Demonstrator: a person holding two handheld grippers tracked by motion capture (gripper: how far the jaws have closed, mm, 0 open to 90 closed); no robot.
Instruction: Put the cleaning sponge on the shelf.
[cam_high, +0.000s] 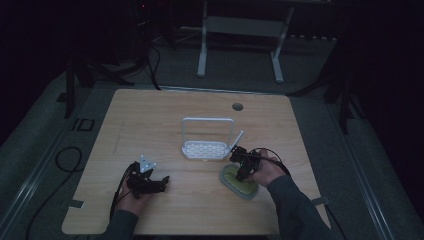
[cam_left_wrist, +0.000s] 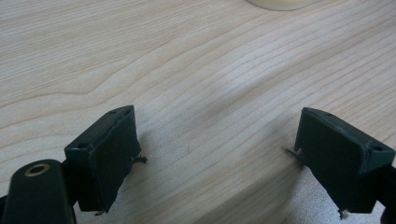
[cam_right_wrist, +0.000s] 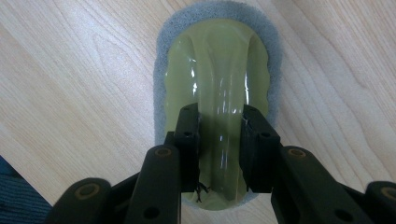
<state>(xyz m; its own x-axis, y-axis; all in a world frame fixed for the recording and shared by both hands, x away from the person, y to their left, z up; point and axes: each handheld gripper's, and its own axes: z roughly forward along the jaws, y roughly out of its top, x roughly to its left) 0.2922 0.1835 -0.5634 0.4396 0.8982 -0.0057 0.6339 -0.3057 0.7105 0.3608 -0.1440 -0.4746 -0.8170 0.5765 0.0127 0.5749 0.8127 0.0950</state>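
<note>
Dim room, dark floor and metal stand legs beyond a pale wooden table (cam_high: 150, 120) with a small round hole near its far edge.

Near the table's middle: a white rack (cam_high: 207, 142) with a perforated base and a tall wire loop handle, standing upright. Just right of it, a thin white stick leaning, too small to identify.

Toward the near right: an oval scrubbing sponge (cam_right_wrist: 217, 60), grey foam base with a yellow-green ridged plastic grip on top, lying flat on the wood, close to the rack but apart from it.

Right gripper (cam_right_wrist: 219, 140) directly over the sponge, pointing down, held by a hand (cam_high: 267, 170) with a dark sleeve. Black jaws set on either side of the raised central ridge, touching or nearly touching its flanks; pinched onto it or only about to close, cannot tell. Probably chosen because the ridge is the one part narrow and firm enough to lift by.

Left gripper (cam_left_wrist: 212, 154) at the near left, low over bare wood, well apart from the sponge and rack. Jaws spread wide, nothing between them, seemingly parked out of the way while the other hand works.
</note>
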